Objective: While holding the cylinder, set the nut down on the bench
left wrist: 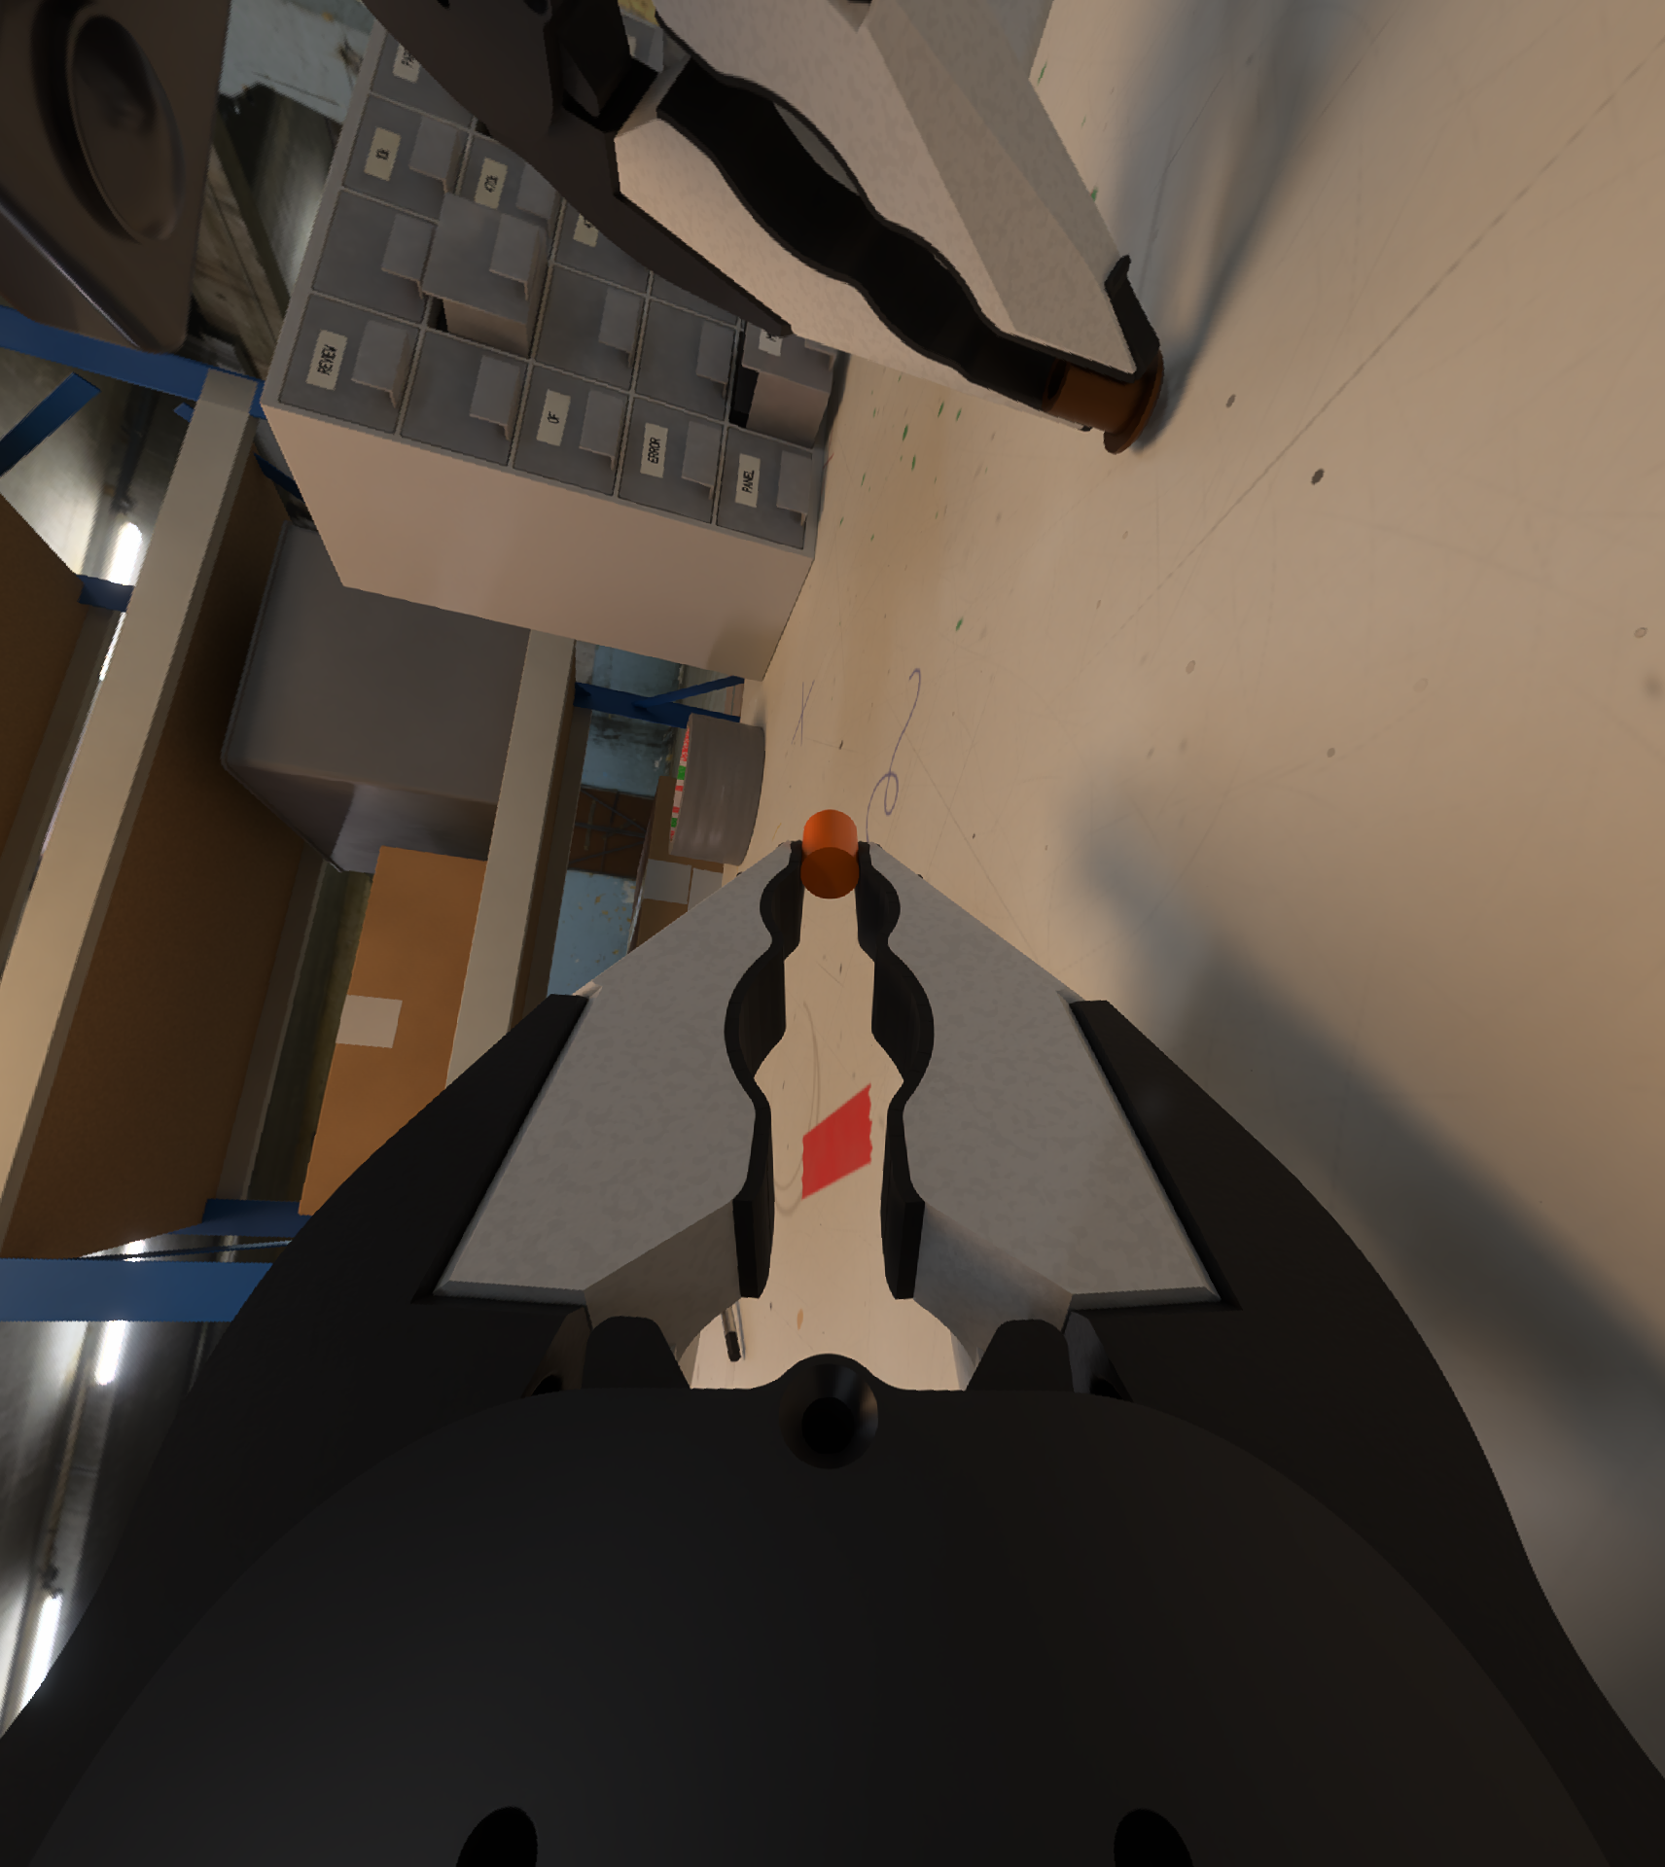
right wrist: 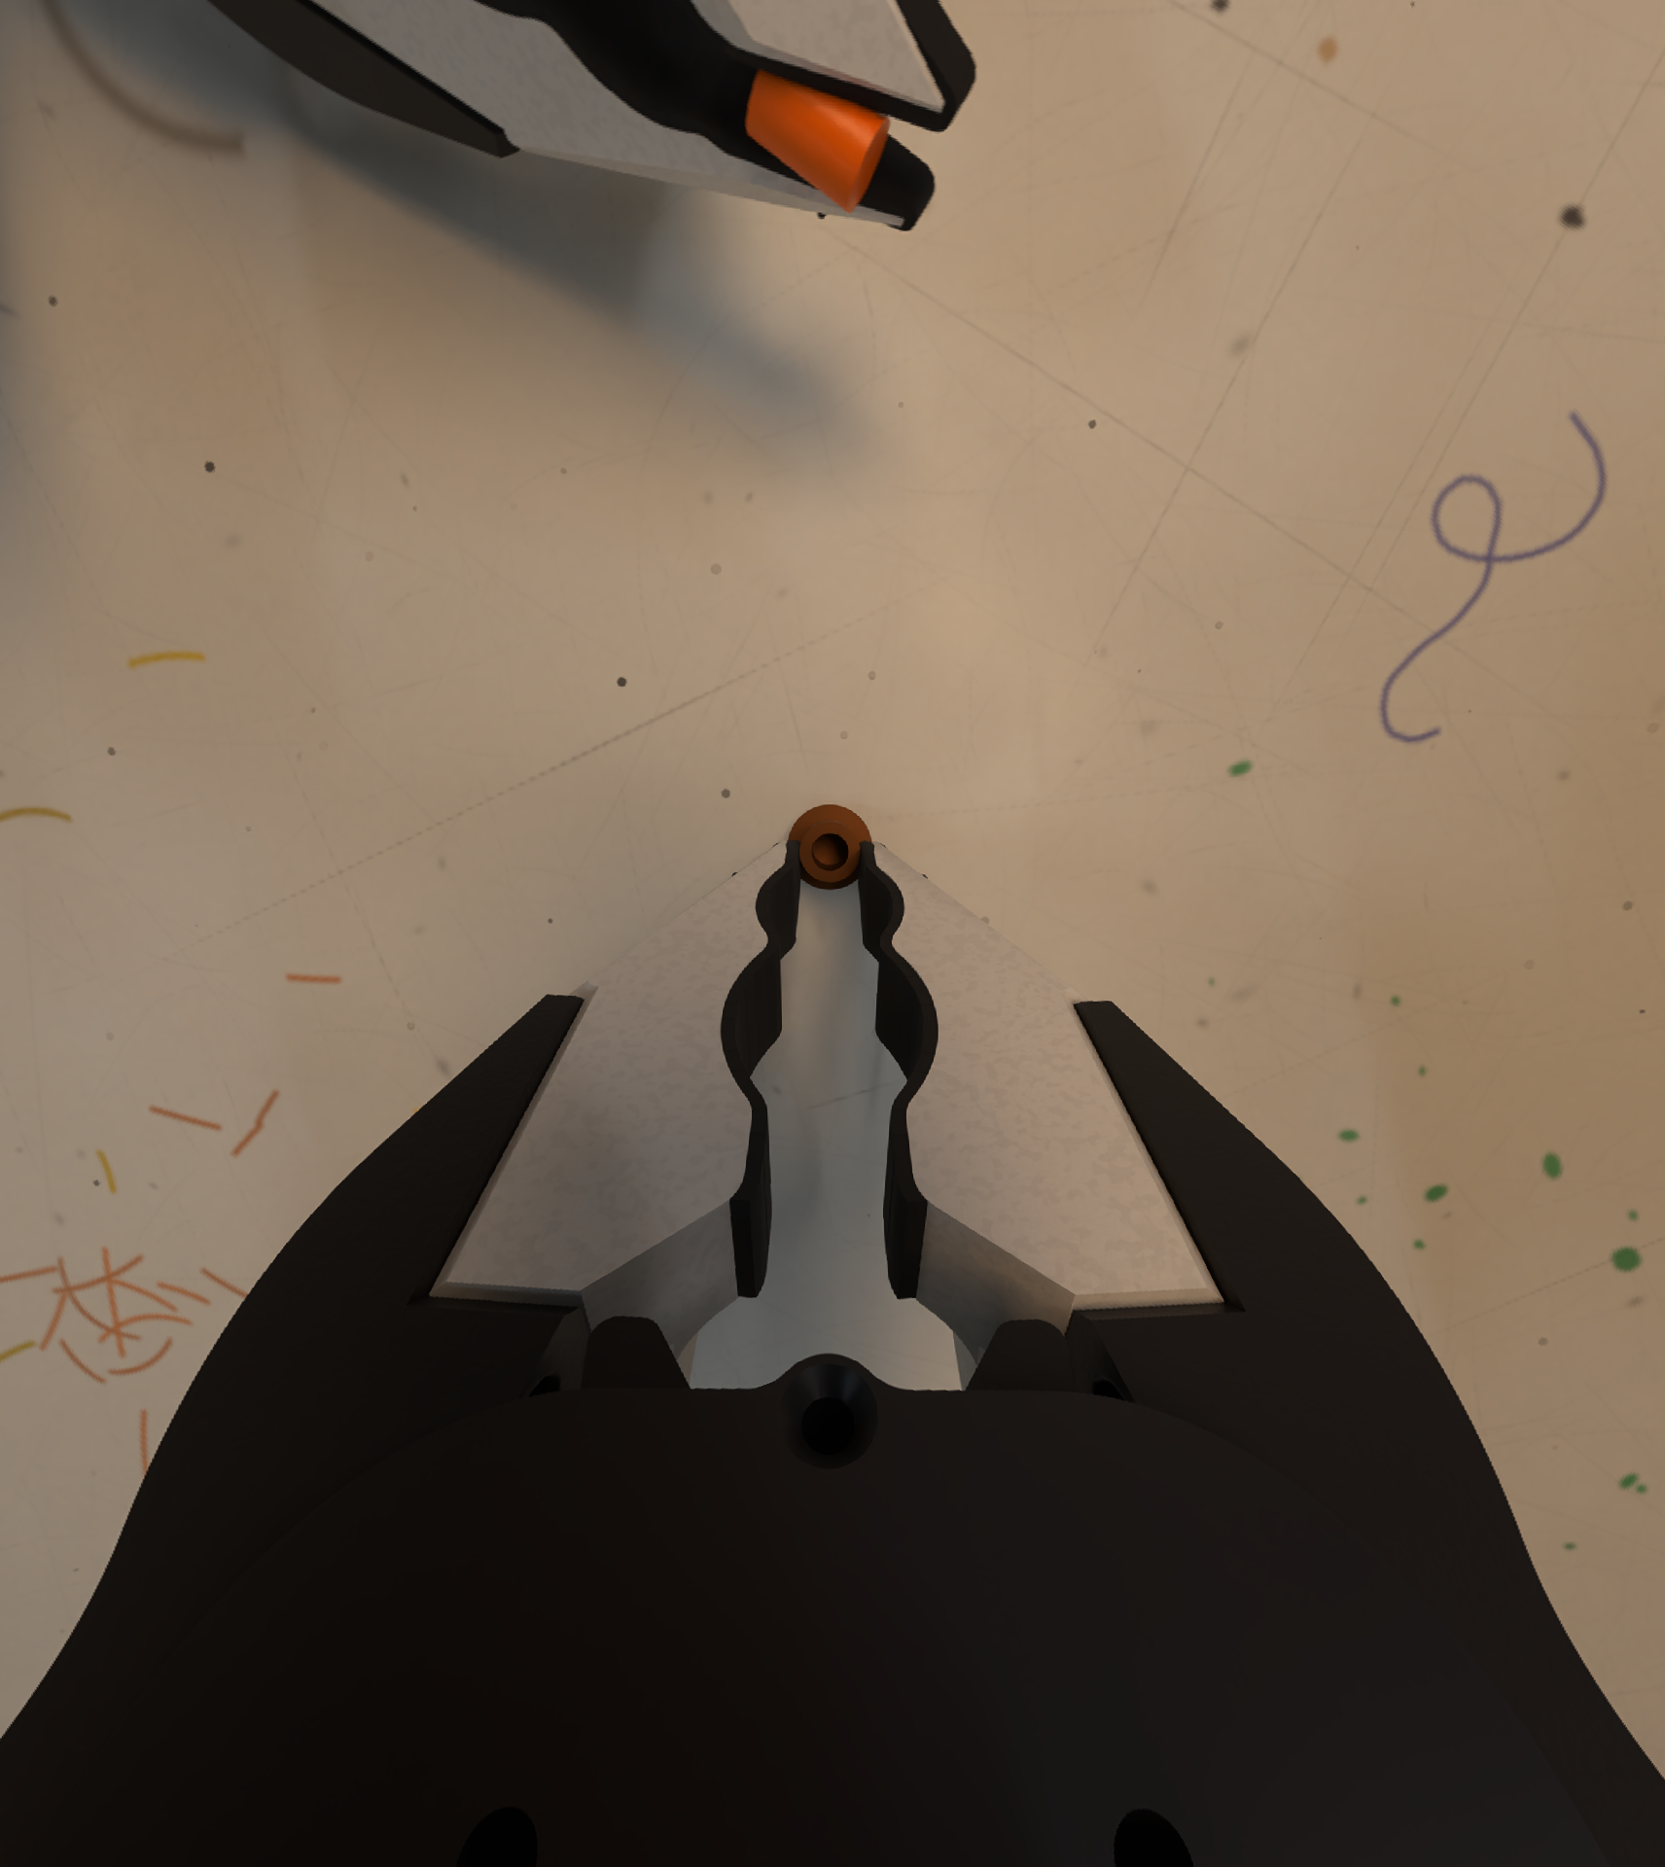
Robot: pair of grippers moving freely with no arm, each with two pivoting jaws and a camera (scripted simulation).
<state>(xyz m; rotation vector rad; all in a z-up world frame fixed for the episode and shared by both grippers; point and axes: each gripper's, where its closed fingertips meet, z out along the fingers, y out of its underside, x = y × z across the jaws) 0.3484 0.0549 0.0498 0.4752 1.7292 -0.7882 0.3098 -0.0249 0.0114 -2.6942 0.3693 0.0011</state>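
Observation:
My left gripper is shut on a small orange cylinder at its fingertips, held above the beige bench. It also shows in the right wrist view, with the cylinder sticking out sideways. My right gripper is shut on a dark orange flanged nut with a centre hole, pointing straight down at the bench. In the left wrist view the right gripper has the nut with its flange at or touching the bench surface.
A grey drawer cabinet stands at the bench's far edge, with shelving and cardboard boxes behind. A red tape patch lies on the bench under my left gripper. Pen scribbles and paint specks mark the bench top.

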